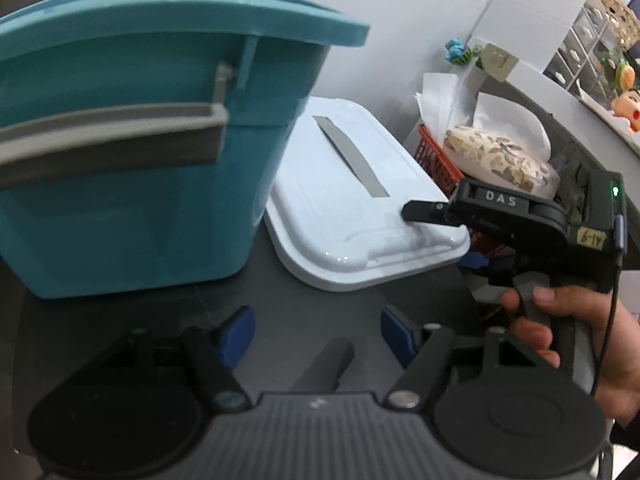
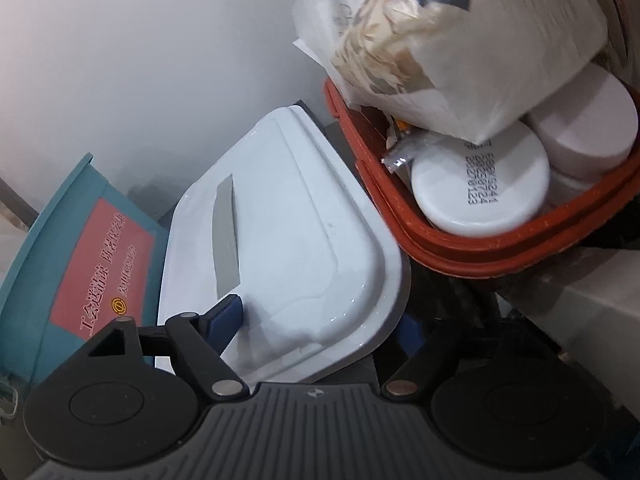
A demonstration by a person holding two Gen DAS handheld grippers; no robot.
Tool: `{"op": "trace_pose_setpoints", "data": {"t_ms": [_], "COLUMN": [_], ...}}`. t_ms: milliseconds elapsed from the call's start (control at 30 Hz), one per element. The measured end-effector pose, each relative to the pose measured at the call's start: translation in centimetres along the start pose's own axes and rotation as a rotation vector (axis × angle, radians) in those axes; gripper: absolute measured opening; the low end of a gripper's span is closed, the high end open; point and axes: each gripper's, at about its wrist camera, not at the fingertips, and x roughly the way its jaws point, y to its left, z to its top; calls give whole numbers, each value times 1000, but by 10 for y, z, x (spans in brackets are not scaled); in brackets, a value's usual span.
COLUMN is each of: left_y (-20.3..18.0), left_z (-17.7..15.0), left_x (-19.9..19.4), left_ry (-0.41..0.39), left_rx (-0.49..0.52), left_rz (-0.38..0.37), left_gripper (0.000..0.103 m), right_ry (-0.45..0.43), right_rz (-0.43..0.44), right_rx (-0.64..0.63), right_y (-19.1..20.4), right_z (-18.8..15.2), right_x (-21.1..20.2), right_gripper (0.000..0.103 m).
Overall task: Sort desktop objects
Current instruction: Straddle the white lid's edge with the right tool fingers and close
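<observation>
- The white box (image 2: 288,236) lies flat on the dark desk (image 1: 300,304), between the teal bin (image 1: 120,140) and the red basket (image 2: 460,248), touching or nearly touching both.
- Its lid looks like hard, glossy plastic: stiff, probably light, and likely slippery under the pads. The raised rim along the near edge seems the surest place to grip, since the smooth top offers little hold.
- The right gripper (image 2: 320,328) straddles the box's near corner. One blue finger (image 2: 226,320) rests on the lid near the grey strip (image 2: 226,236); the other is hidden below the edge, so I cannot tell whether the jaws are pinching yet.
- The left gripper (image 1: 318,330) hovers over bare desk in front of the bin, jaws spread and holding nothing.
- Count: one white box, one teal bin, one red basket.
- In the basket, at least two round white tubs (image 2: 480,192) show, with one crinkled bag (image 2: 460,52) piled on top; the bag looks soft and easily crushed.
</observation>
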Motion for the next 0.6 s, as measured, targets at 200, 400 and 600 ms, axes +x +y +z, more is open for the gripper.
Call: {"op": "trace_pose_setpoints", "data": {"t_ms": [200,400,600], "left_y": [0,1,4], "left_z": [1,2,4], "left_x": [-2,-4,-6], "left_ry": [-8,-15,-23], "left_rx": [2,-1,-5], "left_rz": [-1,-2,-9], "left_gripper": [73,73,73], "right_ry": [-6,-13,-18], "right_rz": [-3,-11,-21], "right_rx": [-1,-14,-8], "right_y": [1,6,8], "right_z": [0,-5,-11], "right_x": [-6,-15,-25], "right_gripper": [74,72,71]}}
